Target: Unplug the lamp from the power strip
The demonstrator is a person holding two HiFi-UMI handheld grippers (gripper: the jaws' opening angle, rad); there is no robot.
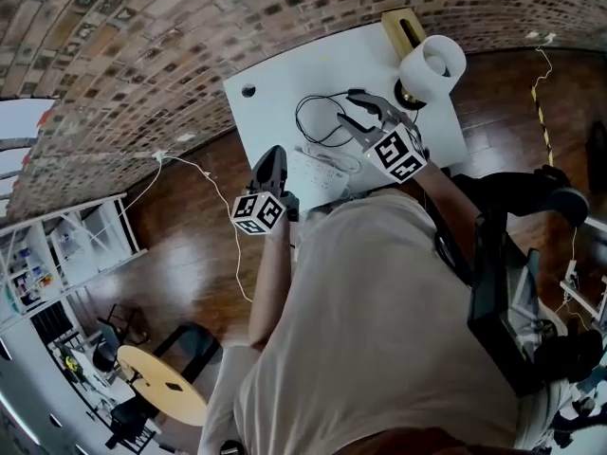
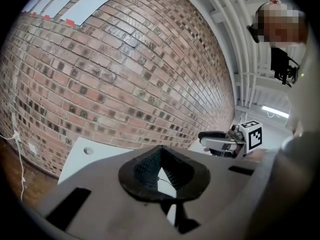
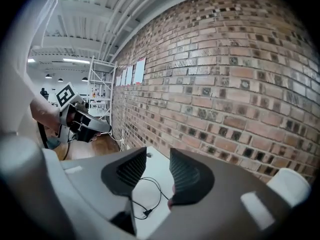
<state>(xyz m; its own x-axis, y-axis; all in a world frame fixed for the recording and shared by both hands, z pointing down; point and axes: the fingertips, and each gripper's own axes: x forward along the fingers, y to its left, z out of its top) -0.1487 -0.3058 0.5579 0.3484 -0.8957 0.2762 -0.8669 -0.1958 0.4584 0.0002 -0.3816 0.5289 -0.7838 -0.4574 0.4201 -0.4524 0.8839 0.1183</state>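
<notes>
**Grippers over a white counter by a brick wall**

The left gripper [image 2: 159, 156] has its jaws together. The right gripper [image 3: 159, 171] has its jaws apart and empty. The lamp [image 1: 432, 67] stands just right of the right gripper, and a black cord [image 3: 150, 191] lies loose on the counter [image 1: 285, 79] beneath it.

No text, label, brand or number can be read anywhere.

The left tool [image 2: 161, 150] has its two dark jaws pressed together at the tips, and nothing is between them. Under the tool lies a white counter [image 2: 75, 161] with a small round hole [image 2: 88, 150] off to the tool's left. A brick wall [image 2: 125, 74] stands ahead. To the right, the right tool [image 2: 206, 136] hangs in the air with its marker cube [image 2: 253, 135].
</notes>
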